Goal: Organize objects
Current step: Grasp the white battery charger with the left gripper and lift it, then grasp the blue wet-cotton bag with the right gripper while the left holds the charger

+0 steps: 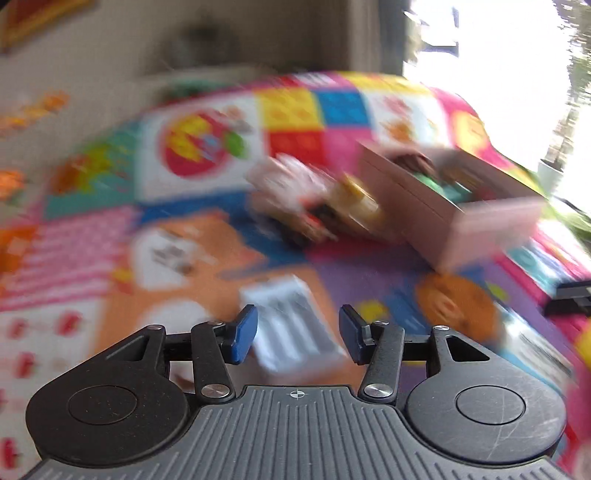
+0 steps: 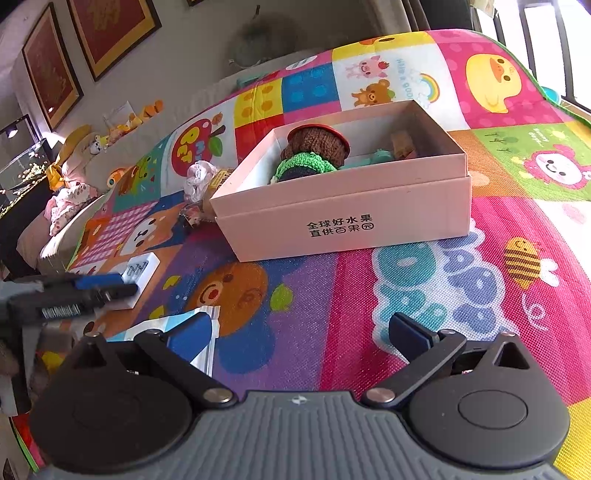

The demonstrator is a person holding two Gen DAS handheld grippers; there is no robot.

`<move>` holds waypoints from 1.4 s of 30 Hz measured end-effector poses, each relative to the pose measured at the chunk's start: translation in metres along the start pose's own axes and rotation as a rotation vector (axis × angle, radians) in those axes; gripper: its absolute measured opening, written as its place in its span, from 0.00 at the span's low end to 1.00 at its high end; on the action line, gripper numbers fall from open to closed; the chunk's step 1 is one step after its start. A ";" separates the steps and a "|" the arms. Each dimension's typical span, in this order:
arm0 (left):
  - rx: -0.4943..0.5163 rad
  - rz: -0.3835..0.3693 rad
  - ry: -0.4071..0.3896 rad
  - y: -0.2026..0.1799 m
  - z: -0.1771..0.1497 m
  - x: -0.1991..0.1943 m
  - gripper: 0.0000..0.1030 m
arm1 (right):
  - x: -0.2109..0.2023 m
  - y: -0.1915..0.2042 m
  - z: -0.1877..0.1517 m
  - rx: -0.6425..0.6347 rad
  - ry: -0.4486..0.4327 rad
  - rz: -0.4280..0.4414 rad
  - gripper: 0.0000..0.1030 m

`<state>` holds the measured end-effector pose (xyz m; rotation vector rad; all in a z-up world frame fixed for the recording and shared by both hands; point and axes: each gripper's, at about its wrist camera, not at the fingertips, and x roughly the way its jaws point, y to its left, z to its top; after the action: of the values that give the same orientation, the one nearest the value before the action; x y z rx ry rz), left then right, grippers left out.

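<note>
A pink cardboard box [image 2: 343, 218] stands on a colourful play mat [image 2: 406, 280]; it also shows in the blurred left wrist view [image 1: 443, 206]. Inside it are a brown and green knitted toy [image 2: 314, 151] and small teal and tan items. My left gripper [image 1: 297, 336] is open just above a flat white device [image 1: 291, 325], which also shows in the right wrist view [image 2: 142, 267]. My right gripper [image 2: 301, 332] is open and empty above the mat, in front of the box. A blue and white packet [image 2: 188, 321] lies by its left finger.
A pile of small objects [image 1: 314, 199], with white lace and a tan piece, lies left of the box [image 2: 201, 181]. Stuffed toys [image 2: 70, 192] lie at the mat's far left edge. Framed pictures [image 2: 110, 33] hang on the wall behind.
</note>
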<state>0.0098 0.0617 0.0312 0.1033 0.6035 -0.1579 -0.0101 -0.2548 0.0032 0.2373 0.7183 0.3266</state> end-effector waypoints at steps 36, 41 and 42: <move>-0.195 -0.065 0.039 0.019 -0.013 0.026 0.51 | -0.040 0.087 -0.014 -0.386 0.215 0.064 1.00; -0.197 -0.058 0.039 0.017 -0.014 0.025 0.51 | -0.024 0.092 -0.023 -0.551 0.152 -0.234 1.00; -0.190 -0.053 0.041 0.016 -0.013 0.025 0.51 | -0.024 0.090 -0.018 -0.520 0.120 -0.279 1.00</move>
<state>0.0255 0.0765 0.0067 -0.0934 0.6597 -0.1493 -0.0578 -0.1786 0.0338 -0.3759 0.7487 0.2520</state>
